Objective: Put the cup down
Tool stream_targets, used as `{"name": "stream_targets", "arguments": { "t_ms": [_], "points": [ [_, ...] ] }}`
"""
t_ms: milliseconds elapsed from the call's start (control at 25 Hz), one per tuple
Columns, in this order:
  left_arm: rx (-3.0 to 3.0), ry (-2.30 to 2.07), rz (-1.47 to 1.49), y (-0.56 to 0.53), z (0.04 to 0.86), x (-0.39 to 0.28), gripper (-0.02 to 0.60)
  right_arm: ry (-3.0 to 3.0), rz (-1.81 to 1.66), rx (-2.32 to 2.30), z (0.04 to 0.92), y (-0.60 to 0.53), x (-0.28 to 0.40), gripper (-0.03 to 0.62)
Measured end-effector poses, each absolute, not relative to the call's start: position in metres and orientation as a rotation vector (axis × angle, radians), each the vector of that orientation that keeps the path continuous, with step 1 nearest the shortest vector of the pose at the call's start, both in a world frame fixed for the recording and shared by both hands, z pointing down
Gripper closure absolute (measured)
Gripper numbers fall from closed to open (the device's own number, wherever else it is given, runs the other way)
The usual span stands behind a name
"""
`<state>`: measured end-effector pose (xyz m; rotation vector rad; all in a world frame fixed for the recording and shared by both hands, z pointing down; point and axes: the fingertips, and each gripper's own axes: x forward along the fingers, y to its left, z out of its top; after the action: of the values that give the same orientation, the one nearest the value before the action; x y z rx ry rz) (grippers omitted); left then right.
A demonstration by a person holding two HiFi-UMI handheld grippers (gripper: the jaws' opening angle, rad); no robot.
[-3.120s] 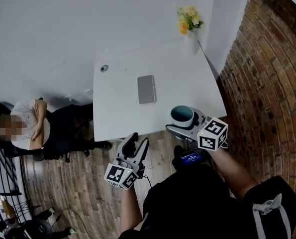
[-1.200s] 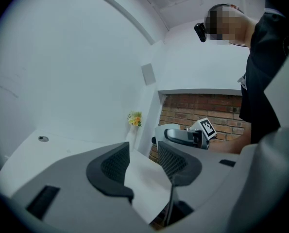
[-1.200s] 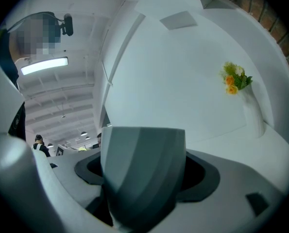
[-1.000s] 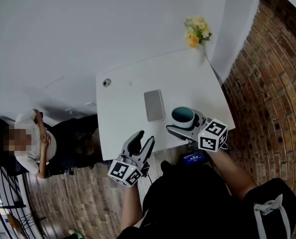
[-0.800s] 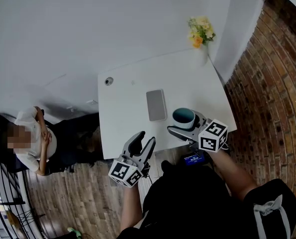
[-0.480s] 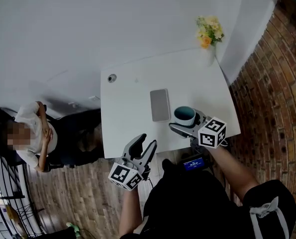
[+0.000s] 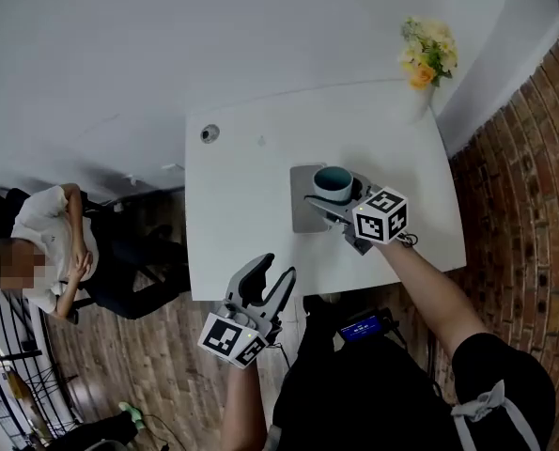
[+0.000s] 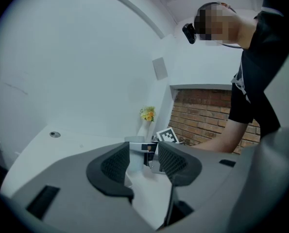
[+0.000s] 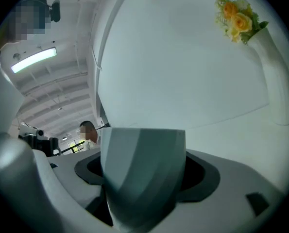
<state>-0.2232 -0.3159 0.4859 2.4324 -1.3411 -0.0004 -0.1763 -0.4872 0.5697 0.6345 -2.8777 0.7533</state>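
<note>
A grey cup (image 7: 333, 183) with a teal inside sits between the jaws of my right gripper (image 7: 336, 194), which is shut on it. The cup is over the right part of a flat grey pad (image 7: 304, 200) on the white table (image 7: 241, 205). I cannot tell whether it touches the pad. In the right gripper view the cup (image 9: 144, 171) fills the gap between the jaws. My left gripper (image 7: 269, 273) is open and holds nothing, just off the table's near edge. Its own view shows the cup (image 8: 134, 154) farther off, past the open jaws.
A white vase of yellow flowers (image 7: 427, 50) stands at the table's far right corner. A small round fitting (image 7: 209, 134) sits at the far left. A brick wall (image 7: 533, 177) runs along the right. A person (image 7: 35, 242) sits on the left, away from the table.
My right gripper has carried the cup forward and to the left, from the table's near right part to over the grey pad. The left gripper has stayed open by the near edge.
</note>
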Motion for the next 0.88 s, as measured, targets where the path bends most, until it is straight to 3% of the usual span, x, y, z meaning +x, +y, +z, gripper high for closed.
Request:
{"name": "stream_targets", "arguments": {
  "t_ms": [560, 880],
  "points": [
    [2.355, -1.384, -0.008, -0.35, 0.504, -0.245, 0.391, -2.825, 0.571, 0.562, 0.608, -0.568, -0.26, 0.195],
    [2.327, -1.407, -0.006, -0.353, 0.509, -0.253, 0.39, -2.869, 0.288, 0.507, 0.607, -0.547, -0.263, 0.195]
  ]
}}
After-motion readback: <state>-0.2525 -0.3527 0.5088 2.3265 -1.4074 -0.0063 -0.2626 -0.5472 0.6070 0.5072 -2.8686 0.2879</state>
